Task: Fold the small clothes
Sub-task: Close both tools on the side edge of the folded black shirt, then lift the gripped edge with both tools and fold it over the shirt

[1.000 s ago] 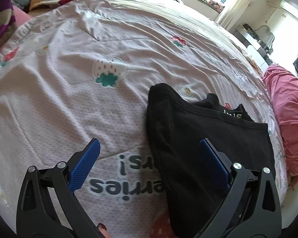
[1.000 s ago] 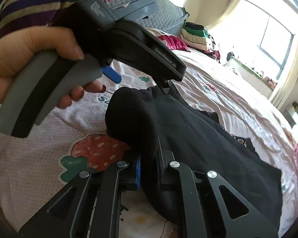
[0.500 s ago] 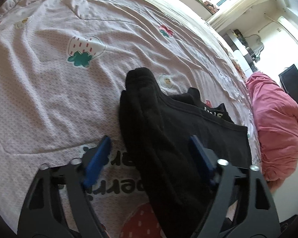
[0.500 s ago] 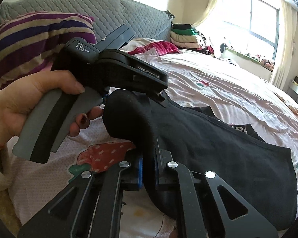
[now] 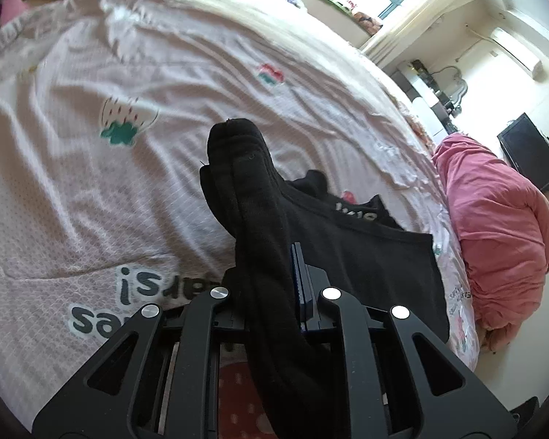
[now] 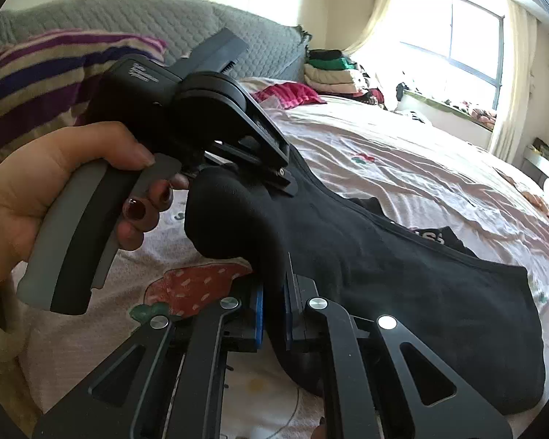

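A black garment (image 5: 366,263) with a white-lettered waistband lies on the pink strawberry-print bedsheet (image 5: 91,190). Its near edge is bunched and lifted. In the left wrist view my left gripper (image 5: 271,267) is closing, and its blue pads press on a thick fold of the black cloth. The right wrist view shows my right gripper (image 6: 272,292) shut on another bunched part of the same garment (image 6: 384,267). The left gripper (image 6: 287,183) sits just beyond it, gripping the fold, with a hand (image 6: 55,179) around its grey handle.
A striped pillow (image 6: 55,69) and grey quilted headboard (image 6: 164,22) stand behind. A pink quilt (image 5: 501,226) is heaped at the bed's right edge, near a dark screen (image 5: 530,153). Folded clothes (image 6: 333,73) are stacked by the window (image 6: 450,36).
The left gripper went from wide open to closed on the garment's fold and lifted slightly. The right gripper stayed shut on the cloth and rose a little.
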Motion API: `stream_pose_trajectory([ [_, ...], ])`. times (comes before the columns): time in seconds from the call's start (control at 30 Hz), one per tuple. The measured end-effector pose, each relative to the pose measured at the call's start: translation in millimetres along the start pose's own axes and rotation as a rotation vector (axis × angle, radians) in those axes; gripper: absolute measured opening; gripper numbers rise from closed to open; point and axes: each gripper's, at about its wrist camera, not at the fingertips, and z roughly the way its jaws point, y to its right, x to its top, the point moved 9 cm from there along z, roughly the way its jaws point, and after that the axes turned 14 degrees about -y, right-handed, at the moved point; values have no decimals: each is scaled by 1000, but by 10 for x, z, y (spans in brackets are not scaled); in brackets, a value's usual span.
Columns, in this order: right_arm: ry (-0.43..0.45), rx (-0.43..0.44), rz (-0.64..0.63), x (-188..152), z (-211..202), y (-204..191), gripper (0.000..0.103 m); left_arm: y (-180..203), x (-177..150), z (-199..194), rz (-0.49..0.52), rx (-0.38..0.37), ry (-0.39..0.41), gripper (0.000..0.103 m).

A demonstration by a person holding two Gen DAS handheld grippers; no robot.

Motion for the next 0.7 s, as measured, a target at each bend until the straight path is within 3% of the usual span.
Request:
stream_pose_trajectory([
  [0.2, 35, 2, 60, -28, -211, 176, 7, 279, -2, -86, 27, 23, 46, 9],
  [0.33, 54, 9, 110, -68, -360, 323, 7, 490, 4, -139, 33, 15, 47, 9],
  [0.7, 85, 44, 231, -196, -657, 681, 6, 1150, -2, -148, 121, 86, 38, 9],
])
